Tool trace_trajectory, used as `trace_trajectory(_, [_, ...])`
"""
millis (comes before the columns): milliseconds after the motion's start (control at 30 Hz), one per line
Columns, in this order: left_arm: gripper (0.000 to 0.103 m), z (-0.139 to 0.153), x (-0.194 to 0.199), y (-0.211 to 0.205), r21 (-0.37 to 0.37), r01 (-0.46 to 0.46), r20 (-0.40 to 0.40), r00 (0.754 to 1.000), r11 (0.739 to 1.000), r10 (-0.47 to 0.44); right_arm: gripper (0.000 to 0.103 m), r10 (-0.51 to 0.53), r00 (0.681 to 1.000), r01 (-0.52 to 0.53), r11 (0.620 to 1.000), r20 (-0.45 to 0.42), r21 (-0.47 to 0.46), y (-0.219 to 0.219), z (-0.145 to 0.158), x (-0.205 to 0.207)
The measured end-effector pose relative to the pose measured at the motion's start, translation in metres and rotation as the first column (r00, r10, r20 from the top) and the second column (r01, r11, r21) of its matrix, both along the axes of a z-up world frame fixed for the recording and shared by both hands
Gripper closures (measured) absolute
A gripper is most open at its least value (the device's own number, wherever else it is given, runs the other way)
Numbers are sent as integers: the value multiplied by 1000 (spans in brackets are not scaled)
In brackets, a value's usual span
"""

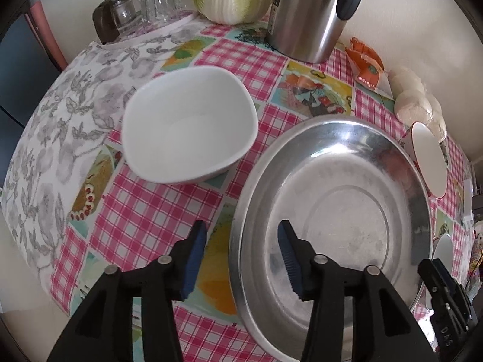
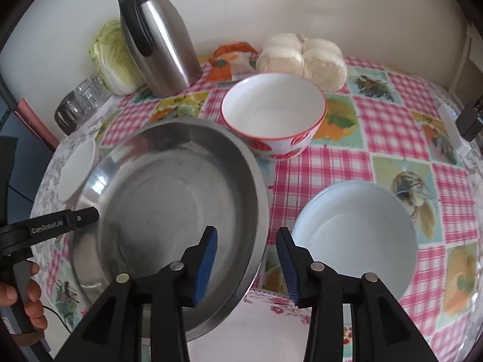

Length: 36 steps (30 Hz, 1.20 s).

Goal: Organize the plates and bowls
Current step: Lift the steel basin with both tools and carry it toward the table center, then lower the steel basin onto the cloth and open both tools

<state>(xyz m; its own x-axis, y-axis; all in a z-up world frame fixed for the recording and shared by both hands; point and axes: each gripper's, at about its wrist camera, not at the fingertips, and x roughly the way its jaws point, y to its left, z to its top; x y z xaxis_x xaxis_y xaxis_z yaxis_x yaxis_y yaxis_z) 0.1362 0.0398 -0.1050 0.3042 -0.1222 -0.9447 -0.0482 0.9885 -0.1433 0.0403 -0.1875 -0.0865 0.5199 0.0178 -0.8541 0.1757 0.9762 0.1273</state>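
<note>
A wide steel basin (image 1: 347, 211) (image 2: 169, 196) sits on the checked tablecloth. My left gripper (image 1: 241, 256) stands open astride the basin's left rim, one blue pad inside and one outside, neither touching the metal. My right gripper (image 2: 247, 256) is open astride the right rim in the same way. A white bowl (image 1: 190, 126) (image 2: 78, 169) rests to the left of the basin. Behind the basin on the right stands a red-patterned bowl (image 2: 274, 114) (image 1: 428, 160). A pale blue bowl (image 2: 353, 241) lies just right of my right gripper.
At the back stand a steel thermos jug (image 2: 163, 45), a cabbage (image 2: 111, 57), upturned glasses (image 1: 151, 6), a bag of white buns (image 2: 305, 57) and an orange packet (image 1: 366, 63). A person's hand (image 2: 18, 295) holds the left gripper's handle. A flowered white surface (image 2: 265, 325) lies at the near edge.
</note>
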Motion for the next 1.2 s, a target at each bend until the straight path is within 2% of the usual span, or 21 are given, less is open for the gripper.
trace_trajectory(33, [45, 2, -1, 1, 2, -1, 5, 1000, 1000, 1, 51, -8, 1000, 8, 1000, 7, 5, -1, 4, -2])
trace_trajectory(67, [39, 5, -2, 1, 6, 1, 8, 1000, 1000, -1, 40, -18, 1000, 18, 1000, 12, 6, -2, 7, -3])
trace_trajectory(133, [36, 8, -4, -1, 19, 12, 18, 1000, 1000, -12, 32, -39, 999, 39, 999, 19, -5, -4, 13, -5])
trace_trajectory(200, [32, 9, -5, -3, 30, 22, 22, 1000, 999, -22, 29, -49, 999, 50, 999, 20, -18, -4, 17, -6])
trace_trajectory(267, [24, 10, -7, -4, 35, 30, 24, 999, 999, -31, 21, -56, 998, 56, 998, 14, -32, -3, 19, -7])
trace_trajectory(500, [21, 13, -12, -10, 63, 66, 36, 997, 996, -69, 6, -57, 998, 57, 997, 4, -61, 0, 21, -11])
trace_trajectory(567, [12, 15, -13, -10, 68, 67, 42, 997, 995, -70, 1, -58, 998, 58, 997, 5, -60, 0, 21, -12])
trace_trajectory(900, [8, 29, -24, -14, 40, 62, 106, 992, 997, -66, 0, -46, 999, 48, 994, 24, -95, 3, 28, -20])
trace_trajectory(967, [3, 33, -27, -16, 48, 65, 132, 989, 997, -71, 0, -46, 998, 49, 994, 32, -96, 2, 29, -24])
trace_trajectory(1100, [3, 44, -37, -21, 75, 72, 204, 975, 995, -86, 0, -45, 997, 50, 994, 55, -102, 3, 33, -30])
trace_trajectory(1200, [3, 49, -44, -23, 57, 76, 239, 967, 995, -88, 0, -51, 996, 58, 993, 75, -99, 3, 36, -36])
